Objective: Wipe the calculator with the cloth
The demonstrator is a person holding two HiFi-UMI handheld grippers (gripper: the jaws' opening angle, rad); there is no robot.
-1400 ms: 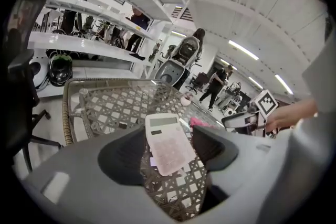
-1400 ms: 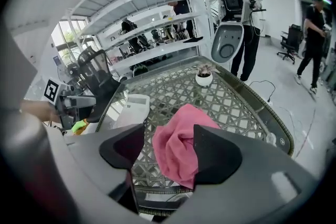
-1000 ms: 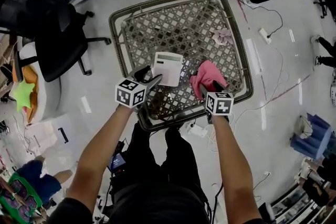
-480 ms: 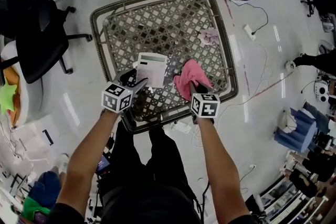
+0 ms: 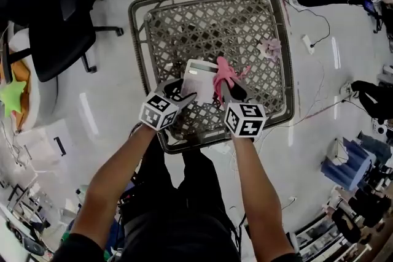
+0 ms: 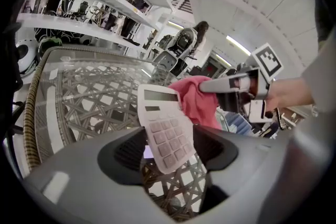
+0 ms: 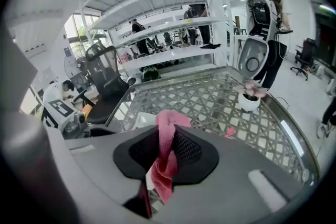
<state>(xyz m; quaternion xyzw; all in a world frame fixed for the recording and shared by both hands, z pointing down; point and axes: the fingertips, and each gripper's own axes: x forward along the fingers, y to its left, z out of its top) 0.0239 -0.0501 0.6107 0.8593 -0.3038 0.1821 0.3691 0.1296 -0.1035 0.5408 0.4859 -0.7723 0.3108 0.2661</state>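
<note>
Calculator (image 5: pixel 199 78) is tilted above the table's (image 5: pixel 202 27) near half. The wide-spread jaws of the left gripper (image 5: pixel 182 92) clamp its lower end, likely to steady it for wiping. The right gripper (image 5: pixel 228 90) is pinched tight on the cloth (image 5: pixel 221 70), which hangs at the calculator's edge. Whether they touch is unclear.

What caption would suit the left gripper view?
Left gripper holds the white calculator; right gripper pinches the pink cloth beside it.

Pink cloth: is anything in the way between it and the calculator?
Nothing visible is. The cloth, pinched in the right gripper, hangs close beside the calculator, which the left gripper holds tilted up.
</note>
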